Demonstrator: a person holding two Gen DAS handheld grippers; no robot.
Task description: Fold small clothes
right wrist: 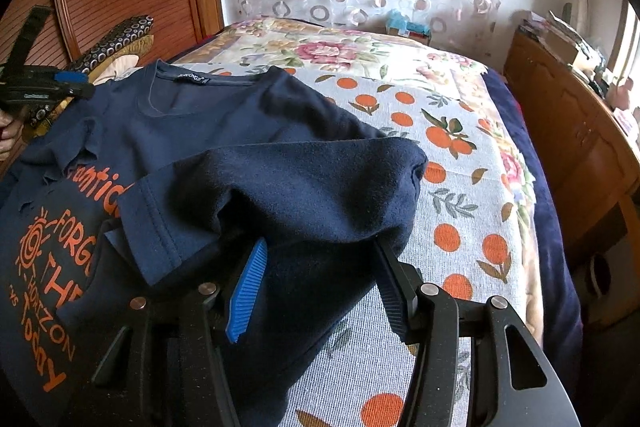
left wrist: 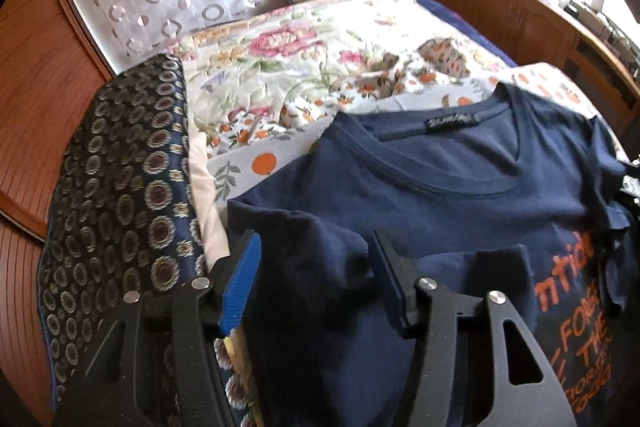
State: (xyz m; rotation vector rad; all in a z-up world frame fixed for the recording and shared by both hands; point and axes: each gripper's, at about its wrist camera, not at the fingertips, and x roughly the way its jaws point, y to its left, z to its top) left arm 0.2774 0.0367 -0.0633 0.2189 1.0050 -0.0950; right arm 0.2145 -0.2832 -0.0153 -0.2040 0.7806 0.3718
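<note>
Navy shirt point(left wrist: 440, 187) lies print-up; both sleeves sit between half-open jaws of left gripper point(left wrist: 316, 275) and right gripper point(right wrist: 320, 275), neither clearly pinched. Fold sleeves squarely inward.

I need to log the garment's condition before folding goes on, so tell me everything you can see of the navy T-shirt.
The navy T-shirt is soft knit with a ribbed round collar, a dark neck label and orange print. It lies face up on the orange-patterned cover. Small tears show near one shoulder. One sleeve, folded inward, bunches between the right gripper fingers; cloth on the other side bunches between the left gripper fingers.
</note>
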